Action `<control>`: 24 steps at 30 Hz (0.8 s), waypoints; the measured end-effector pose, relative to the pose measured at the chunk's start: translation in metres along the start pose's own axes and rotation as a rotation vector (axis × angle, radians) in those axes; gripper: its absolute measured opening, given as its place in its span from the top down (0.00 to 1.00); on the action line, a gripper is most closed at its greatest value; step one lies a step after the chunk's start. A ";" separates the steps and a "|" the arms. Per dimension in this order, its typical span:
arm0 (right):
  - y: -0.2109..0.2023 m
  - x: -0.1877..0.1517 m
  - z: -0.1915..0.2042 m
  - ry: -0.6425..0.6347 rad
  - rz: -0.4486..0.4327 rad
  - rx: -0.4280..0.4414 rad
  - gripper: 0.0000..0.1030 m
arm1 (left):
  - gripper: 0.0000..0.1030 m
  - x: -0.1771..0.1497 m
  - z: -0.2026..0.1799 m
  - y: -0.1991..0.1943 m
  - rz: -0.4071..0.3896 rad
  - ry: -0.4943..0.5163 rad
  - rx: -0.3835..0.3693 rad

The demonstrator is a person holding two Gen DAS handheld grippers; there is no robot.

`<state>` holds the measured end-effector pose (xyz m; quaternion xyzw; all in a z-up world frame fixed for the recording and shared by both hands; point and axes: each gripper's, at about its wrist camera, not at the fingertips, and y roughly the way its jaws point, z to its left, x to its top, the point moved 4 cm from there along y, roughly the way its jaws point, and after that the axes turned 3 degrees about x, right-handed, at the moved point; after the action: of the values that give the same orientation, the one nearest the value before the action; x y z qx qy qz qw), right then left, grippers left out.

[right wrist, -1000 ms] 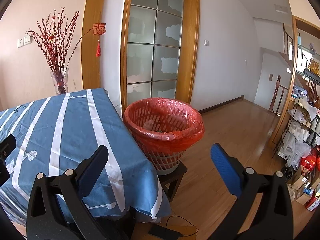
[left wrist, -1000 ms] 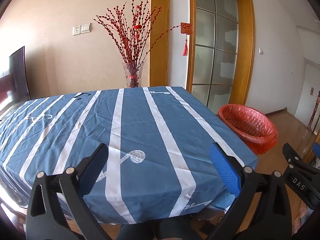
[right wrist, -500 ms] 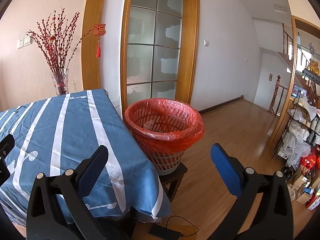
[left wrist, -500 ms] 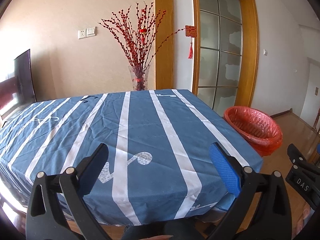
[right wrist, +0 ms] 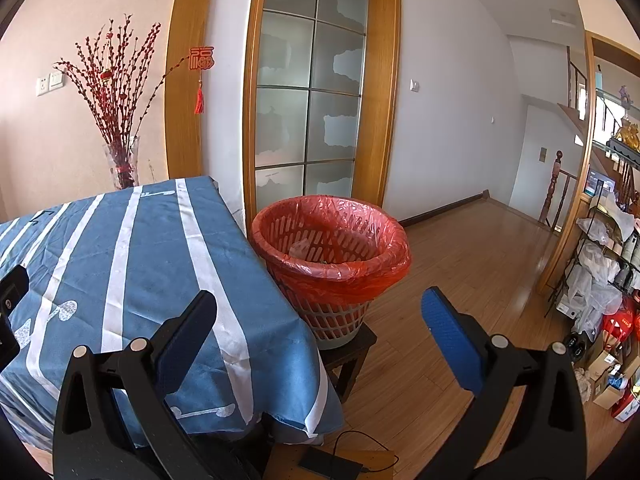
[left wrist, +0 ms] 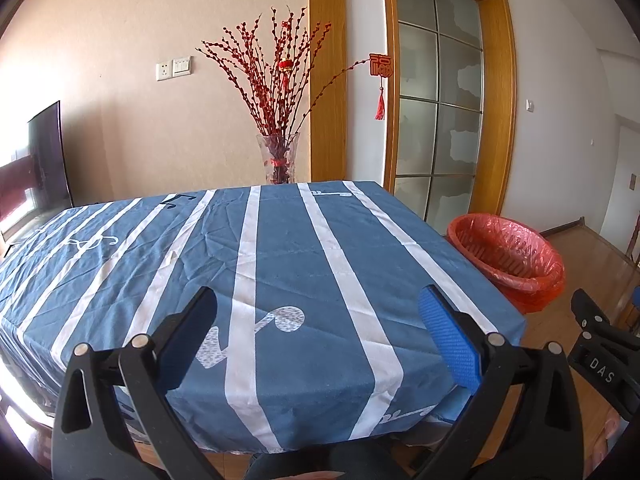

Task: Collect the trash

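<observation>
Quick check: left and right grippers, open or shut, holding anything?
Left gripper: open, empty, over the table.
Right gripper: open, empty, facing the bin.

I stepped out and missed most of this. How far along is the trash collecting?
Looks nearly finished. Done: the blue striped tablecloth shows no litter, and the red-lined basket already holds something pale. In hand: nothing; the left gripper and right gripper are both open and empty. Left: nothing visible, though the table's hidden parts can't be checked.

Bright daylight, sharp, fisheye-warped edges
</observation>
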<state>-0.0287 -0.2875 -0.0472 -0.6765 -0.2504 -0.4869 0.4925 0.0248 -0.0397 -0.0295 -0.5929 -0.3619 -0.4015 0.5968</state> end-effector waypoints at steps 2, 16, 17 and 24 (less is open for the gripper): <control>0.000 0.000 0.000 0.000 0.000 0.000 0.02 | 0.04 0.000 0.000 0.000 -0.001 0.000 -0.001; 0.002 -0.002 0.000 0.001 0.006 0.001 0.02 | 0.04 0.000 0.000 0.001 0.004 0.001 -0.004; 0.002 -0.002 0.001 0.002 0.007 0.001 0.02 | 0.04 0.000 0.000 0.001 0.005 0.002 -0.004; 0.003 -0.002 0.000 0.004 0.011 0.002 0.02 | 0.04 0.000 0.000 0.002 0.009 0.002 -0.007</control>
<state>-0.0265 -0.2881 -0.0499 -0.6765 -0.2460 -0.4852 0.4964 0.0268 -0.0402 -0.0302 -0.5962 -0.3574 -0.4007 0.5968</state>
